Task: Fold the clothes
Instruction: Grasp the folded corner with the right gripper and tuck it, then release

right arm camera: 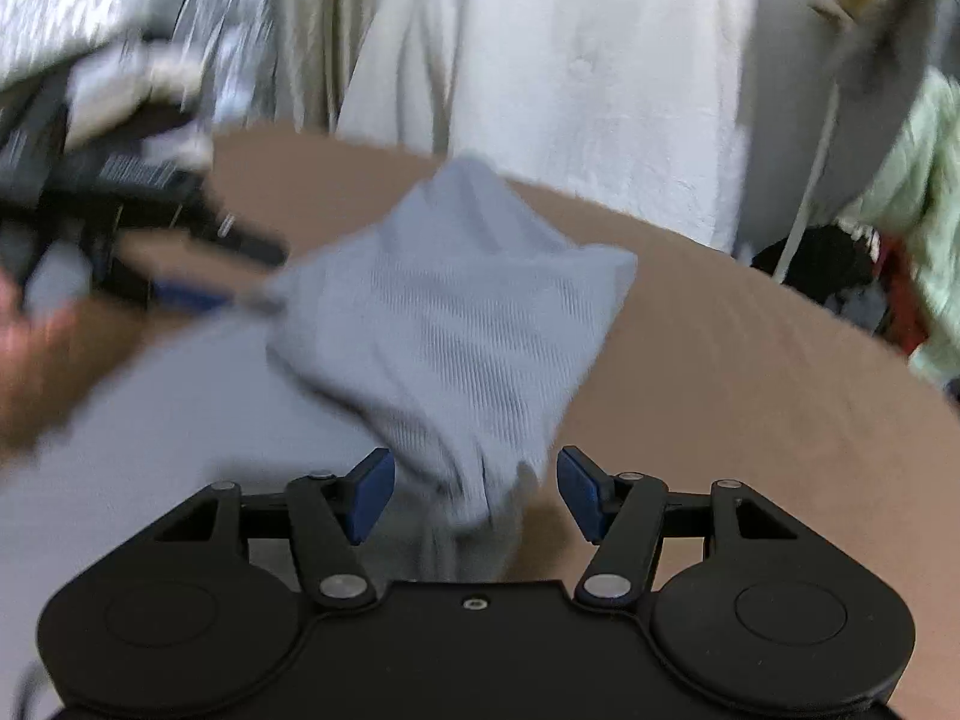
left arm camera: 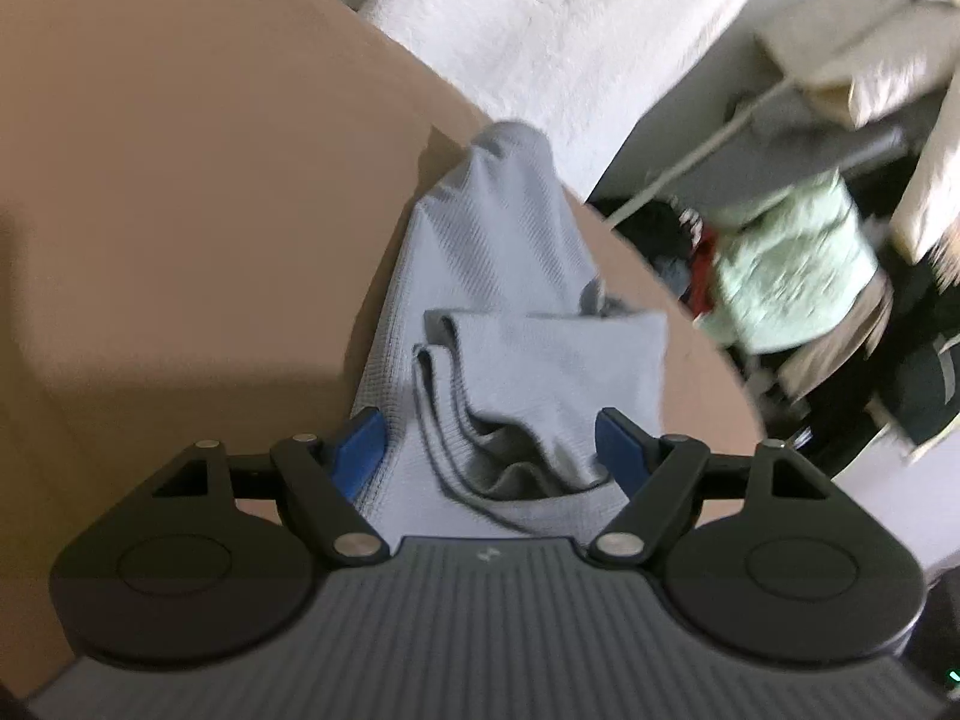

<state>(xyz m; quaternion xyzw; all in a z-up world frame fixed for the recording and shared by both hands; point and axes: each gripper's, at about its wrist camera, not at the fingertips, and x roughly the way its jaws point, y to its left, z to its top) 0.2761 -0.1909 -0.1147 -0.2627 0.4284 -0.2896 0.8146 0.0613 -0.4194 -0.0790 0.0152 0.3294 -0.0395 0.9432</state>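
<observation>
Standing apart, the fingers [left arm camera: 621, 450] of the left gripper [left arm camera: 489, 450] straddle a folded edge of the grey garment [left arm camera: 510, 300] without pressing it. The right gripper [right arm camera: 474, 495] also gapes over a bunched corner, probably so the fold can settle. The garment lies on the brown desk [left arm camera: 180, 180].

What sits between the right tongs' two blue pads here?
A bunched fold of the grey garment lies between the open right tongs, pads not pressing it; right wrist view shows it.
</observation>
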